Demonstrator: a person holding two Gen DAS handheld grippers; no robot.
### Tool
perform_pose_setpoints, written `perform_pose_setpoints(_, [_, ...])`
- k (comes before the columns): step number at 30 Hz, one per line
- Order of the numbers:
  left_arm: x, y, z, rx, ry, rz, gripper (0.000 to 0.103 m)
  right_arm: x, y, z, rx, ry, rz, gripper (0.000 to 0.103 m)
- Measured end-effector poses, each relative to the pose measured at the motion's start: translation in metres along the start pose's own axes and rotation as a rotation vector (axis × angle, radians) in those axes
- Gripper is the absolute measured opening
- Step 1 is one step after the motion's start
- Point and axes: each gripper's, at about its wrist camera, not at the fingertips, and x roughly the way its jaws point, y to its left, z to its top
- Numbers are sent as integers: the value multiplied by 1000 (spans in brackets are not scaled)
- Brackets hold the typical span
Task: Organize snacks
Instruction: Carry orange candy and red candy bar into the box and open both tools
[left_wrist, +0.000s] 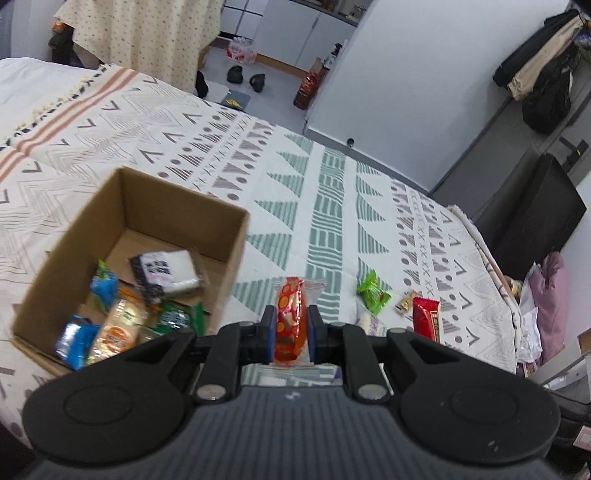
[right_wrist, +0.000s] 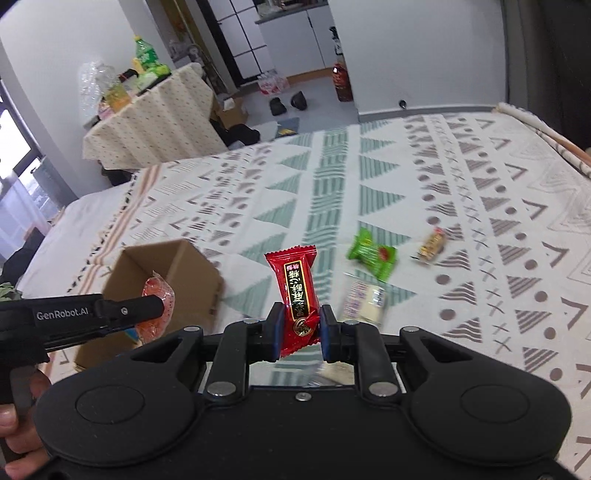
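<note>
My left gripper (left_wrist: 290, 328) is shut on an orange-red snack packet (left_wrist: 291, 319) and holds it above the bed, just right of an open cardboard box (left_wrist: 155, 192) that holds several snacks. My right gripper (right_wrist: 302, 328) is shut on a red snack packet (right_wrist: 297, 284) and holds it upright above the bedspread. The red packet also shows in the left wrist view (left_wrist: 425, 316). The left gripper and its orange packet (right_wrist: 157, 308) appear at the left of the right wrist view, in front of the box (right_wrist: 192, 273). A green packet (right_wrist: 371, 253), a white packet (right_wrist: 364, 299) and a small tan packet (right_wrist: 430, 243) lie on the bed.
The patterned bedspread (right_wrist: 480, 192) covers the bed. Its edge drops off at the right in the left wrist view (left_wrist: 506, 295). A cloth-covered table (right_wrist: 155, 118) with bottles stands beyond the bed. Shoes and boxes lie on the floor.
</note>
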Motion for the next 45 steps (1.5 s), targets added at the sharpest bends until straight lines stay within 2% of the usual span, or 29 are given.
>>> perform_pose_setpoints(8, [-30, 33, 18, -30, -39, 5, 15, -3, 40, 2, -40, -14, 30, 19])
perform_pose_setpoints(19, [-51, 83, 34, -78, -67, 10, 15, 7, 90, -2, -54, -13, 69, 19])
perform_pose_setpoints(29, [-48, 116, 45, -107, -56, 8, 15, 22, 129, 4, -83, -9, 87, 19])
perform_pose_setpoints(38, [-34, 134, 58, -136, -45, -19, 16, 44, 146, 8, -91, 13, 74, 19])
perform_pose_setpoints(42, [-30, 142, 62, -150, -64, -18, 25, 53, 149, 9, -89, 27, 69, 19])
perform_pose_setpoints(44, [-27, 146, 62, -154, -49, -10, 38, 58, 151, 10, -85, 34, 70, 19])
perform_pose_setpoints(45, [-26, 149, 62, -156, -47, -4, 40, 61, 152, 11, -80, 37, 71, 19])
